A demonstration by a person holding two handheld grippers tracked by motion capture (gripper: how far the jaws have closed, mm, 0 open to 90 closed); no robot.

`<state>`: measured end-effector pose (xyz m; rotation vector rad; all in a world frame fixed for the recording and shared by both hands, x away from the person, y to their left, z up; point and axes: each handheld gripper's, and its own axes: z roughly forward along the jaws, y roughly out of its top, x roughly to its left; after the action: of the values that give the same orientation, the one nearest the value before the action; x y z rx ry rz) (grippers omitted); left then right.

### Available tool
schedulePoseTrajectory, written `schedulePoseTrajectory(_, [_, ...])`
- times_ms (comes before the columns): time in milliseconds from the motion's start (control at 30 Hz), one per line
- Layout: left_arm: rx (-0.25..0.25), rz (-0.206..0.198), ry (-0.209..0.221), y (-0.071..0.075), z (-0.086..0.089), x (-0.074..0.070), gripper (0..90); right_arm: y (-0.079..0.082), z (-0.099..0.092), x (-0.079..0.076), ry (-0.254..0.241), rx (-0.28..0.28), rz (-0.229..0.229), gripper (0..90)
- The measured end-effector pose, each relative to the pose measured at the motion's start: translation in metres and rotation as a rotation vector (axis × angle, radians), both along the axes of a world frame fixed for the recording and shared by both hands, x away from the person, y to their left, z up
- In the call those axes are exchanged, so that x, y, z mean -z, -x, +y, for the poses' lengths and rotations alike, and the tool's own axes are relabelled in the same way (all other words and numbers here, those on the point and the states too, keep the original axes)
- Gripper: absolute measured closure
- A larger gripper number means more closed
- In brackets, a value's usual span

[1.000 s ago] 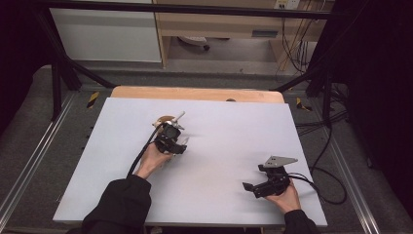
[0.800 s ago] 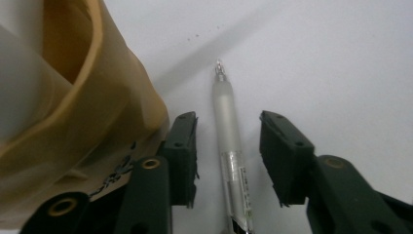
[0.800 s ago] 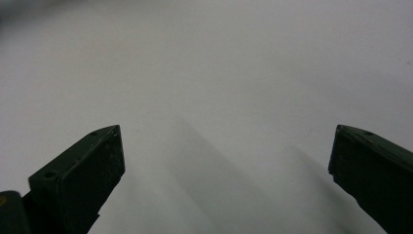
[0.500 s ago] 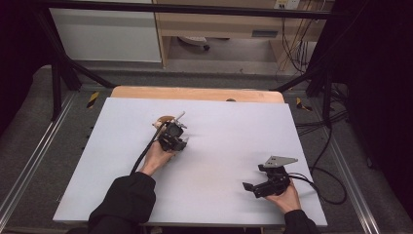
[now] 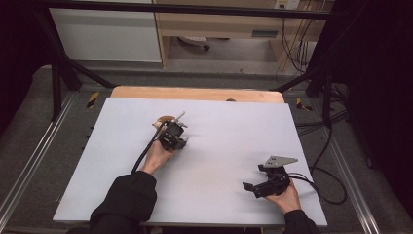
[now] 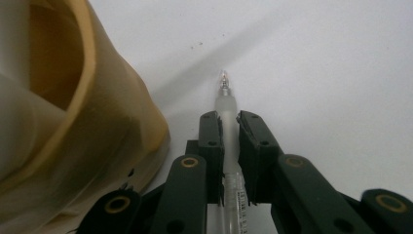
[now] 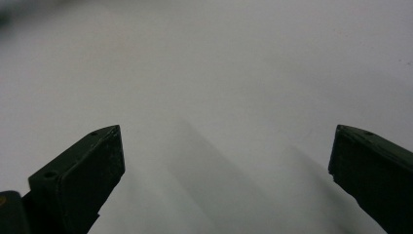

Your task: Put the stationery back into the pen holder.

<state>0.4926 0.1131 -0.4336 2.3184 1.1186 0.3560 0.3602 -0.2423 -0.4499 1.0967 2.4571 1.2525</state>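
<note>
One pen [image 6: 229,105] is pinched between the just-closed jaws of the left gripper [image 6: 229,141], beside one tan tape roll [image 6: 73,122] cut off at the frame edge. Jaws of the right gripper [image 7: 226,165] are spread over bare table [image 5: 219,141]; the pen's lower barrel is hidden.

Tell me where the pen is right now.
The pen sits clamped between the left claw jaws, tip pointing out over the white table, beside a tan roll of tape, left of centre in the high view.
</note>
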Motion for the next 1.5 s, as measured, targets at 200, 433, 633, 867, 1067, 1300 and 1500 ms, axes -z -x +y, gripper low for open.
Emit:
schedulePoseTrajectory(200, [0.014, 0.003, 0.009, 0.001, 0.003, -0.002, 79.9, 0.000, 0.000, 0.000, -0.001, 0.001, 0.001, 0.6])
schedulePoseTrajectory(433, [0.046, -0.014, 0.041, 0.008, 0.007, -0.013, 80.1, 0.000, 0.000, 0.000, -0.002, 0.002, 0.001, 0.6])
schedulePoseTrajectory(633, [0.058, -0.043, 0.069, 0.016, 0.012, -0.026, 80.2, 0.000, 0.000, 0.000, 0.000, 0.002, -0.001, 0.6])
schedulePoseTrajectory(867, [0.062, -0.117, 0.118, 0.031, 0.027, -0.046, 80.2, 0.000, 0.000, 0.000, 0.002, 0.003, 0.002, 0.6])
schedulePoseTrajectory(1067, [0.054, -0.181, 0.173, 0.043, 0.039, -0.059, 80.2, 0.000, 0.000, 0.000, 0.004, 0.003, 0.000, 0.6])
schedulePoseTrajectory(1300, [0.031, -0.253, 0.240, 0.049, 0.052, -0.077, 80.2, 0.000, 0.000, 0.000, 0.005, 0.004, 0.000, 0.6])
schedulePoseTrajectory(1500, [0.009, -0.305, 0.281, 0.048, 0.061, -0.091, 80.2, 0.000, 0.000, 0.000, 0.005, 0.004, -0.001, 0.6])
